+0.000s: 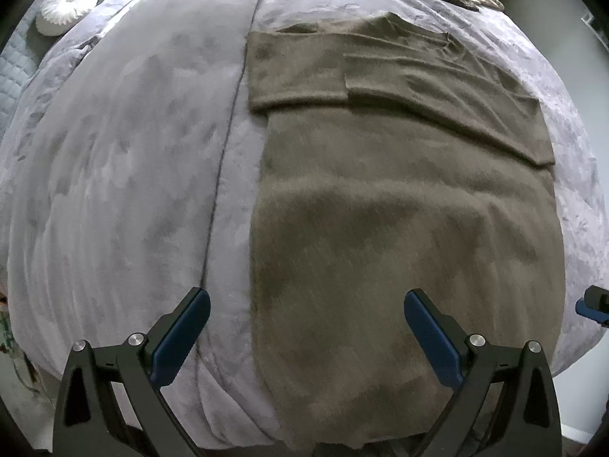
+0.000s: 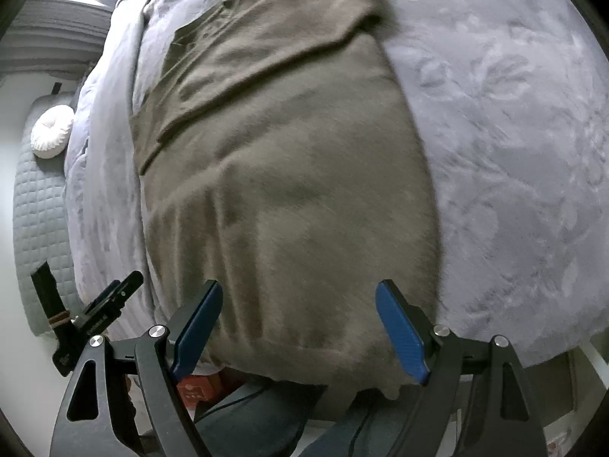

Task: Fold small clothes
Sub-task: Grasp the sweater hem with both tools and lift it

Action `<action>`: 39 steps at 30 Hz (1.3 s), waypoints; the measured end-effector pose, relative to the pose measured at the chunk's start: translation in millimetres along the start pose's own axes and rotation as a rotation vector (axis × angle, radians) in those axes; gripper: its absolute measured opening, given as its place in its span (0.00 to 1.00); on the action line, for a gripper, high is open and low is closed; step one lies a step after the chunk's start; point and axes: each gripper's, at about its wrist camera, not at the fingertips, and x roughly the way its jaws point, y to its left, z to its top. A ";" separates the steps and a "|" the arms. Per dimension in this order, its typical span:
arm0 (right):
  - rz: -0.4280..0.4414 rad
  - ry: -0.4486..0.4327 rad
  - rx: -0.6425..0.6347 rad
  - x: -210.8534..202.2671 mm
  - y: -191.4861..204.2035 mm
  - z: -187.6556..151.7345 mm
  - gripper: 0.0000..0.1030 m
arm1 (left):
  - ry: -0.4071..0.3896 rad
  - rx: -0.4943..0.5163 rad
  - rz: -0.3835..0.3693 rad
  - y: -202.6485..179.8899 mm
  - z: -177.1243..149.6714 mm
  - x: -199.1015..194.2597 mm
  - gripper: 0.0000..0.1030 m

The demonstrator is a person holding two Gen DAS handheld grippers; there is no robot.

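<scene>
While the brown garment (image 1: 399, 228) lies flat down the middle and right of the left wrist frame, with its sleeves folded across the upper part, you hold both grippers above its near hem. Your left gripper (image 1: 306, 314) has its blue-padded fingers (image 1: 179, 337) spread wide and pinching nothing; the left pad sits over bare bedding, the right pad over the cloth, and whether either touches the fabric cannot be told. Your right gripper (image 2: 298, 310) is spread just as wide and empty, its two pads (image 2: 399, 333) framing the lower hem at the bottom centre of its frame, where the hem hangs over the bed's edge.

In the left wrist view, the garment's left edge runs straight down just right of a dark seam (image 1: 224, 160) in the grey comforter (image 1: 114, 171). The comforter shows open fabric on the left of that frame and on the right of the right wrist frame. A white round cushion (image 1: 66, 7) sits at the upper left, well apart from the garment.
</scene>
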 end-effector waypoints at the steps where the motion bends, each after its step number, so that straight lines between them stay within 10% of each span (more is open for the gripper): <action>1: 0.004 0.001 0.008 0.1 -5.1 -2.8 0.82 | 0.002 -0.001 0.003 -1.9 -4.3 0.2 0.99; 17: 0.046 0.085 0.055 27.3 -69.8 -33.8 0.83 | 0.120 -0.001 0.008 9.6 -69.1 40.0 0.99; 29: 0.250 0.166 0.023 60.0 -47.4 -44.6 0.84 | 0.211 -0.081 -0.233 4.0 -87.4 63.4 0.99; 39: 0.258 0.194 0.061 69.5 -46.7 -56.3 0.83 | 0.251 0.011 -0.279 -14.6 -98.6 60.5 0.88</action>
